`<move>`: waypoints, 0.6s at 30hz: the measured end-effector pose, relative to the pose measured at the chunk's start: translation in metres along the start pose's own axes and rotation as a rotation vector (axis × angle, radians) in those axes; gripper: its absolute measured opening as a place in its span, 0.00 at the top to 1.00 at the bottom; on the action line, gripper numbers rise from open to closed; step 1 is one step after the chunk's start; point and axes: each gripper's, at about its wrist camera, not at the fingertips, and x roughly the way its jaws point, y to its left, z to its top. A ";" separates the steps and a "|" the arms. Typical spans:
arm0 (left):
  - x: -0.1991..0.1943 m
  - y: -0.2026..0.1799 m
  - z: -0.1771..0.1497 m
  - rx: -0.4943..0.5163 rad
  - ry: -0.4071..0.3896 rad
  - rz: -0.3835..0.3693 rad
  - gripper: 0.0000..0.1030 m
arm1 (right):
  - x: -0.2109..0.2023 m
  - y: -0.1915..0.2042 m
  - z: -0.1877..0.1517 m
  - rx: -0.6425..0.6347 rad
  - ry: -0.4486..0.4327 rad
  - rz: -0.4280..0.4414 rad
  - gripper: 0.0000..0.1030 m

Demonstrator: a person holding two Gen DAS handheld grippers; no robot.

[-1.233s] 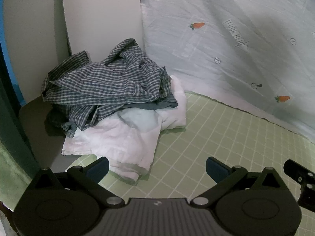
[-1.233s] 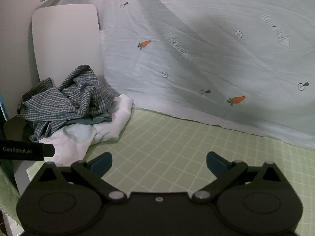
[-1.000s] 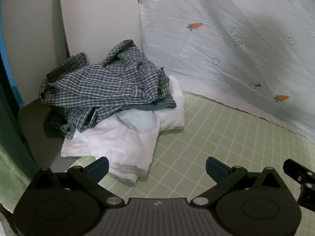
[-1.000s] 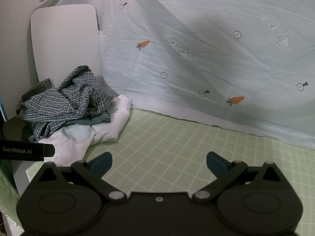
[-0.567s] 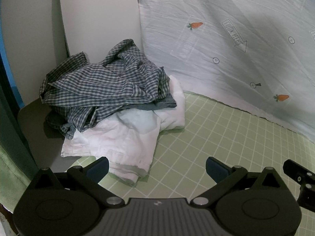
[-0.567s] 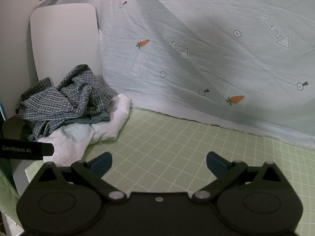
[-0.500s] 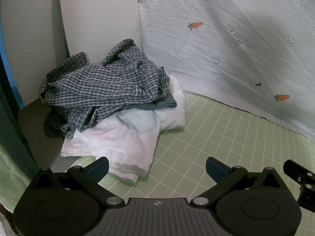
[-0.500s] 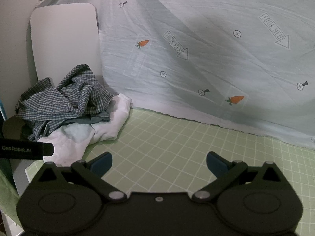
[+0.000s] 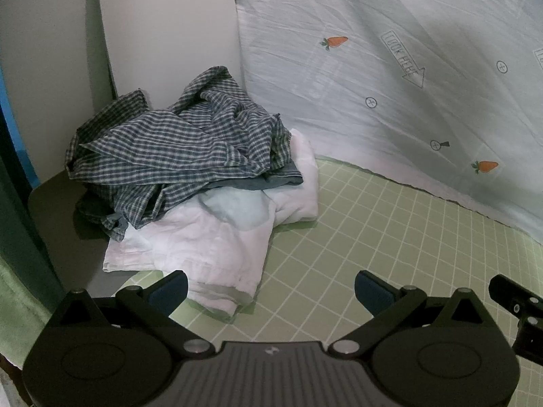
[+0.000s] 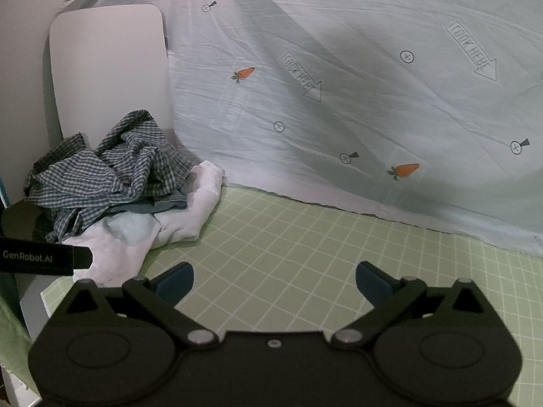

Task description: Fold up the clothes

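Nothing folded yet. Checked shirt (image 9: 176, 149) lies crumpled atop white garment (image 9: 203, 240), heap at left of frame, on green grid mat (image 9: 373, 230). Left gripper (image 9: 270, 291) and right gripper (image 10: 274, 281) both spread wide, empty, short of pile. All folding remains.

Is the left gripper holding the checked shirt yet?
No, the left gripper is open and empty, short of the blue-and-white checked shirt.

Bare green grid mat (image 10: 305, 254) runs wide ahead and to the right – room to pass. Left is blocked by the clothes heap (image 9: 190, 169), backed by an upright white board (image 9: 169, 30). Carrot-print sheet (image 10: 339, 101) walls off the far edge – no way thru.
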 end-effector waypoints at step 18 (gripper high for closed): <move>0.007 0.002 0.001 -0.003 0.021 -0.004 0.00 | 0.005 -0.003 -0.001 0.001 0.007 -0.008 0.00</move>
